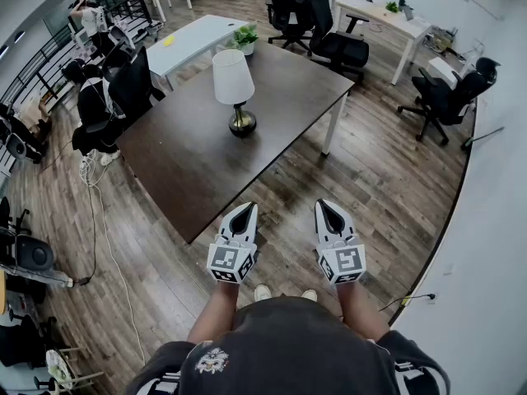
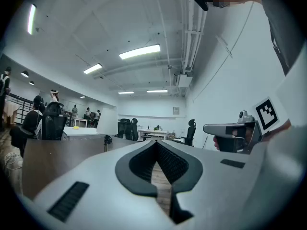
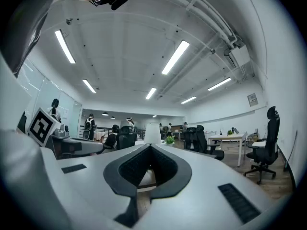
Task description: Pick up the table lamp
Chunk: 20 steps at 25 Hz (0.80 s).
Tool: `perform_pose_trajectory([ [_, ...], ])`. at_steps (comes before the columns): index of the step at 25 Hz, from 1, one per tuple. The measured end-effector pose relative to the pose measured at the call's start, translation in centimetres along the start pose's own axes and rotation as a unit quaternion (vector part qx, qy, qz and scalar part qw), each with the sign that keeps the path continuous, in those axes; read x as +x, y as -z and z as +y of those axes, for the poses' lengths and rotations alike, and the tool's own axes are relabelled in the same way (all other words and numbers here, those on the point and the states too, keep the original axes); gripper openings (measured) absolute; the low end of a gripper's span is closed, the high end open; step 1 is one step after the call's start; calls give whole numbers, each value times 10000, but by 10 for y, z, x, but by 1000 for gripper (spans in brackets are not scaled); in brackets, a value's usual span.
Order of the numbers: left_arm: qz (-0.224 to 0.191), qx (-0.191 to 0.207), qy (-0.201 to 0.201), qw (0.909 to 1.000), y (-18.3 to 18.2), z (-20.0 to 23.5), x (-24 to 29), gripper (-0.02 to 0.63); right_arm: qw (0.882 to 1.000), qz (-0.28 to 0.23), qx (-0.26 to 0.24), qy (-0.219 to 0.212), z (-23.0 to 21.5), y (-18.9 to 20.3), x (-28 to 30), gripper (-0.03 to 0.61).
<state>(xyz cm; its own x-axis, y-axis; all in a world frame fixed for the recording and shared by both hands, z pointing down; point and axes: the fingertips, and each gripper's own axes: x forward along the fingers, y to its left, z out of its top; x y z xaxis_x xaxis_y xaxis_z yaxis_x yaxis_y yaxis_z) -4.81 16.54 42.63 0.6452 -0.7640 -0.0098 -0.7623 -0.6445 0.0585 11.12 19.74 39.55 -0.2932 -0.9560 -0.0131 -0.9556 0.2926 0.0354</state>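
The left tongs (image 1: 244,212) are closed, their dark-lined tips meeting with only a leaf-shaped gap behind them, and nothing sits in that gap. The left gripper view (image 2: 156,143) shows just floorboards through it. The right tongs (image 1: 329,209) look the same. Their tips are drawn together in the right gripper view (image 3: 150,146), and they too hold nothing. Both are held level and side by side in front of the person, each carrying its marker cube at the rear. They hang over the wooden floor (image 1: 387,179), just short of the near edge of the dark brown counter (image 1: 189,163). The table lamp (image 1: 234,89) stands upright on that counter, toward its far half and well apart from both tongs. It has a white tapered shade on a slim stem, and a rounded, dark, brassy base (image 1: 242,123) rests flat on the wood. From the left gripper view the lamp (image 2: 107,122) appears small and distant, left of the closed tips. From the right gripper view its shade (image 3: 152,133) rises just above the tips, almost in line with them. A small potted plant (image 1: 245,36) sits at the counter's far corner, beyond the lamp. Behind the counter are a white table (image 1: 193,39) and black office chairs (image 1: 329,39). The toes of the person's shoes (image 1: 263,292) show on the floor below the tongs.
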Motion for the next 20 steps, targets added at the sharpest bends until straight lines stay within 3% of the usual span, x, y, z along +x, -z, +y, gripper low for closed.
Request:
perform_pose_trajectory([
  [11, 47, 138, 151, 9998, 5, 37, -16, 2, 10000, 42, -81, 13, 45, 5, 31, 23],
  [20, 146, 187, 260, 9994, 11, 56, -11, 2, 9998, -113, 121, 81, 52, 6, 43, 25],
])
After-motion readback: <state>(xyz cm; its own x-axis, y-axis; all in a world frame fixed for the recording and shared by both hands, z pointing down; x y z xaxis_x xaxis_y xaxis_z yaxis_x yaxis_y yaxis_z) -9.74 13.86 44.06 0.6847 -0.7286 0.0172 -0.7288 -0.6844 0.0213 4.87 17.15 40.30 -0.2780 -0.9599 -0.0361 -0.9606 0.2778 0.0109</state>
